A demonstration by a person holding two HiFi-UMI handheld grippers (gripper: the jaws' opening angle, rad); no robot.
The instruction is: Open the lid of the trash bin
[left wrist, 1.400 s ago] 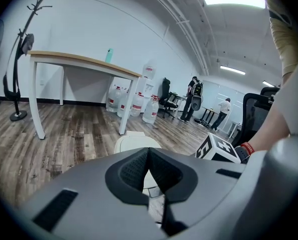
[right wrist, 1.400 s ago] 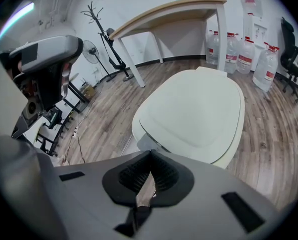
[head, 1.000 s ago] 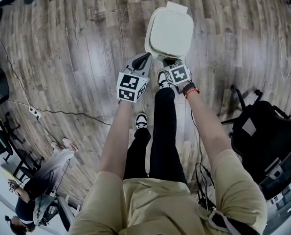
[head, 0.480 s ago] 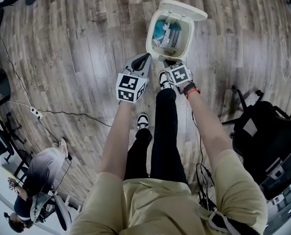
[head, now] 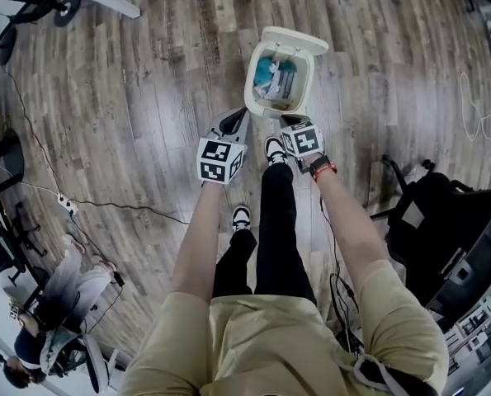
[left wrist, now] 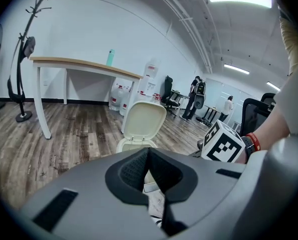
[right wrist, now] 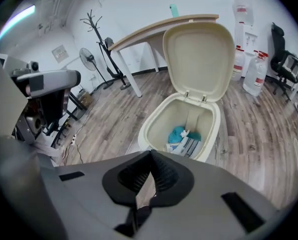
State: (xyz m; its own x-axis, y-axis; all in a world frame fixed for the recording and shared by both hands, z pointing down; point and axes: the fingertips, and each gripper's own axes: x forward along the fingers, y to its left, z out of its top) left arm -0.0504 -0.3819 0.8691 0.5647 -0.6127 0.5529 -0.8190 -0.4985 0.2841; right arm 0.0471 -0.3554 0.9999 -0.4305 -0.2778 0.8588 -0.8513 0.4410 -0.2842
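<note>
On wood floor (head: pixel 146 97): trash bin (right wrist: pixel 176 111); lid (right wrist: pixel 199 59) upright.

The trash bin (head: pixel 252 85) is standing upright on the wooden floor (head: pixel 146 97), showing a cream-white plastic body with rounded corners. Its lid (head: pixel 295 40) is standing open, hinged at the far edge of the rim and leaning a little backwards, with its pale inner side facing the front. Inside the bin, a crumpled blue-green piece (right wrist: pixel 178 133) and a white striped package (right wrist: pixel 190 146) are resting at the bottom, touching each other
</note>
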